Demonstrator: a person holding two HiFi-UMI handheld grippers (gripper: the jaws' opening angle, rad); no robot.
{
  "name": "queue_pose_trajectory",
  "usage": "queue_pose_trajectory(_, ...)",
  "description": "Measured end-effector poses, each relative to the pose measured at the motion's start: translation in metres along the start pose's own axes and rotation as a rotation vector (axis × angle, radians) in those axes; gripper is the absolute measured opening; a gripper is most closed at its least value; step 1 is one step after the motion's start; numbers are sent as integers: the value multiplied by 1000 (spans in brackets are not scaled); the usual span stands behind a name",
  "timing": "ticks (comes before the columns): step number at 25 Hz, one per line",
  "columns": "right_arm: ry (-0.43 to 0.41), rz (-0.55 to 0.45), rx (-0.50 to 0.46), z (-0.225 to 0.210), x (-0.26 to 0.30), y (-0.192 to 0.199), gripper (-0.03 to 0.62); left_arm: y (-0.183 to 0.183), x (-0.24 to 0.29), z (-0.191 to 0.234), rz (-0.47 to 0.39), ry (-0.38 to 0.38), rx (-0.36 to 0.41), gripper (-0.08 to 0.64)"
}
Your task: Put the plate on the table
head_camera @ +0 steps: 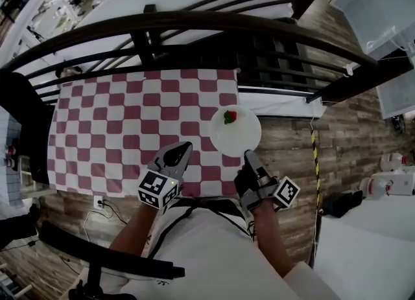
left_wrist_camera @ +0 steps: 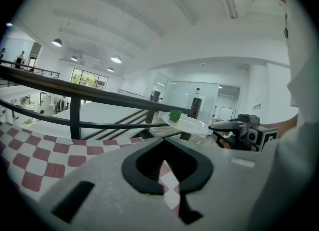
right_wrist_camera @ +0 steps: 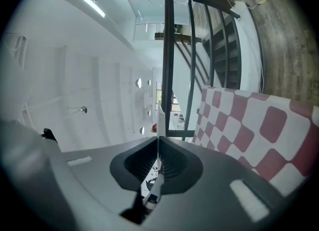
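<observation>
A white plate (head_camera: 238,135) carries a strawberry (head_camera: 230,116) and sits over the right edge of the red-and-white checked table (head_camera: 117,130). I cannot tell whether it rests on the cloth. My right gripper (head_camera: 248,155) is shut on the plate's near rim. In the right gripper view the rim (right_wrist_camera: 158,142) runs edge-on between the jaws. The left gripper view shows the plate (left_wrist_camera: 192,124) held out to the right by the right gripper (left_wrist_camera: 215,126), with the strawberry's green top (left_wrist_camera: 175,116) on it. My left gripper (head_camera: 187,145) is shut and empty over the table's near edge.
A dark curved railing (head_camera: 194,23) runs along the far side of the table. Wooden floor (head_camera: 343,130) with a yellow-and-black strip (head_camera: 316,162) lies to the right. A socket with cables (head_camera: 99,202) sits on the floor at the near left.
</observation>
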State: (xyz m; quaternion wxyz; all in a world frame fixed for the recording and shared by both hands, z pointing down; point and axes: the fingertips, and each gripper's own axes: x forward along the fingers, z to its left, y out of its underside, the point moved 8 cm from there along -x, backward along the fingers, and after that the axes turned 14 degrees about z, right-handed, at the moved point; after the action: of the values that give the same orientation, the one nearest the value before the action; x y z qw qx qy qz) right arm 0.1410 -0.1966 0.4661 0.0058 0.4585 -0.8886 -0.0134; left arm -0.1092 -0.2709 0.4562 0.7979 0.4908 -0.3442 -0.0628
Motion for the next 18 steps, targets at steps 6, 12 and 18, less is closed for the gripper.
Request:
queue_pose_trajectory(6, 6, 38, -1, -6, 7, -17, 18, -5, 12, 0, -3, -12, -16, 6)
queue_pose_trajectory(12, 2, 105, -4, -17, 17, -48, 18, -8, 26, -1, -18, -76, -44, 6)
queue_pose_trajectory(18, 1, 176, -17, -29, 25, -84, 18, -5, 46, -8, -28, -153, -79, 6)
